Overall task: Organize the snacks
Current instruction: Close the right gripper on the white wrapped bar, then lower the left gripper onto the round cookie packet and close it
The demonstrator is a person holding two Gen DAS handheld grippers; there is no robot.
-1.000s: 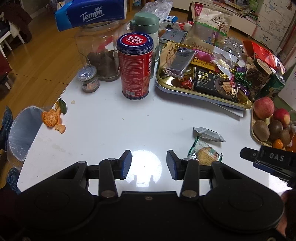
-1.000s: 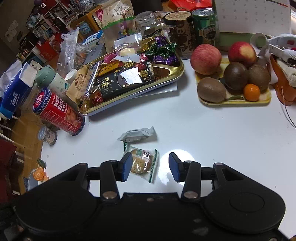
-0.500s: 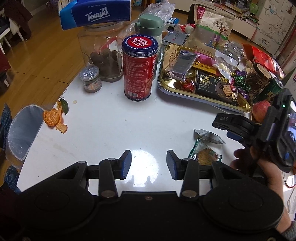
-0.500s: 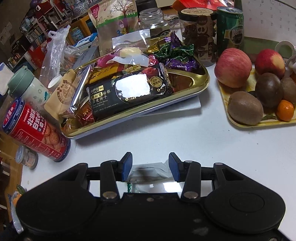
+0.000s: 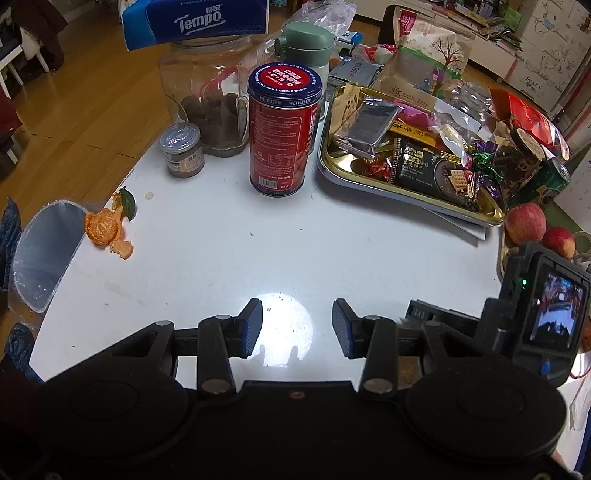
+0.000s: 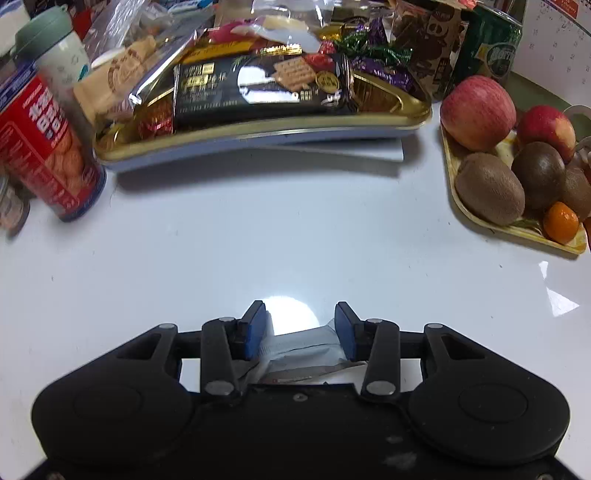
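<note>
Right gripper [image 6: 299,330] low over table [image 6: 295,229], jaws closing around silver packet [image 6: 299,349], pads at its ends, probably to lift it to gold tray [image 6: 258,129] with other snacks. Left gripper [image 5: 297,328] idle, fingers apart, empty, clear of the pick.

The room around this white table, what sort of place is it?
Probably a lived-in home. The white table holds a gold snack tray, a fruit tray and a Tempo tissue pack; wooden floor lies beyond.
</note>
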